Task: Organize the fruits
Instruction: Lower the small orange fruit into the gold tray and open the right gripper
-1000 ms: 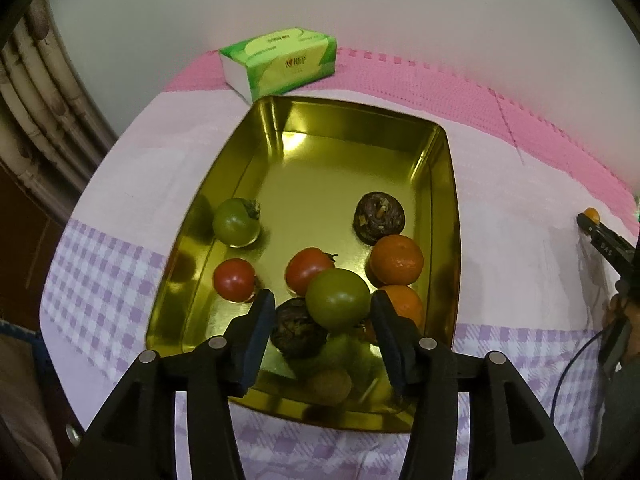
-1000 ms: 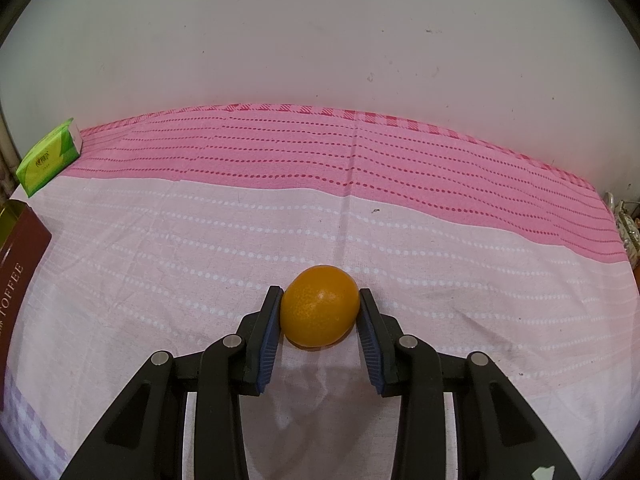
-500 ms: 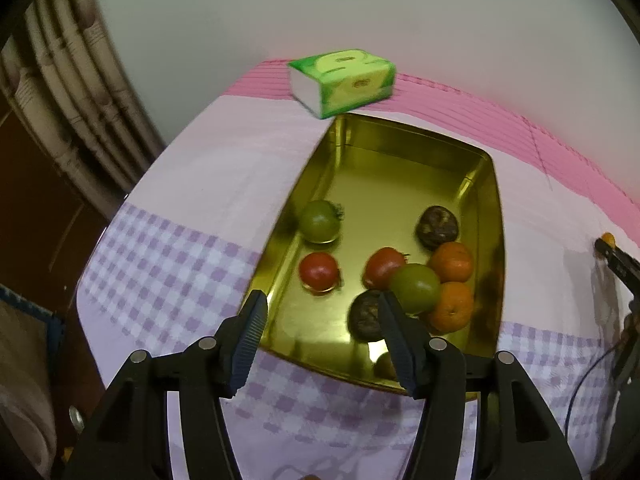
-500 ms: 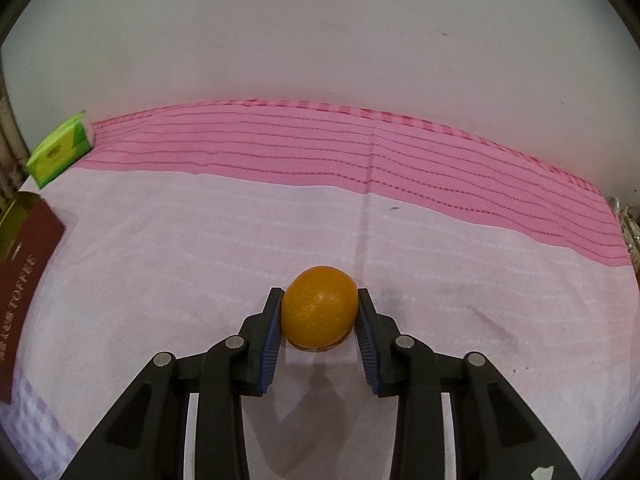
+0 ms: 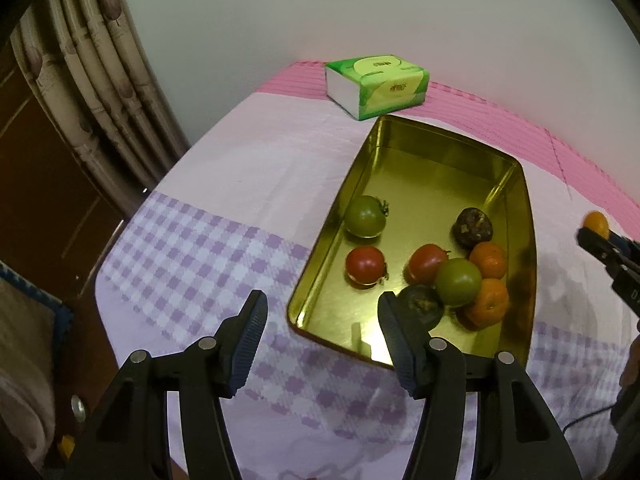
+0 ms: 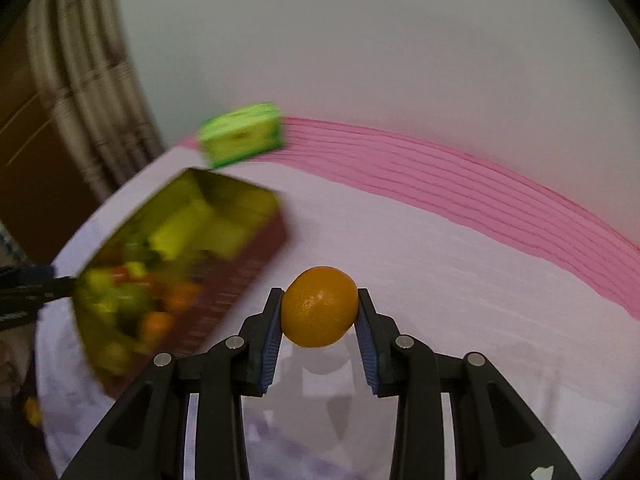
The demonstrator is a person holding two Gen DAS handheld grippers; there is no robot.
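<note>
A gold tin tray lies on the cloth and holds several fruits: a green tomato, a red tomato, two oranges and dark fruits. My left gripper is open and empty, above the tray's near left corner. My right gripper is shut on an orange, lifted above the cloth to the right of the tray, which is blurred. The right gripper with its orange also shows at the right edge of the left wrist view.
A green tissue pack stands behind the tray near the wall; it also shows in the right wrist view. Curtains and dark wood furniture lie off the table's left edge. The cloth is pink at the back and purple-checked in front.
My left gripper has drawn back and to the left, away from the fruits. My right gripper has lifted the orange and swung left toward the tray.
</note>
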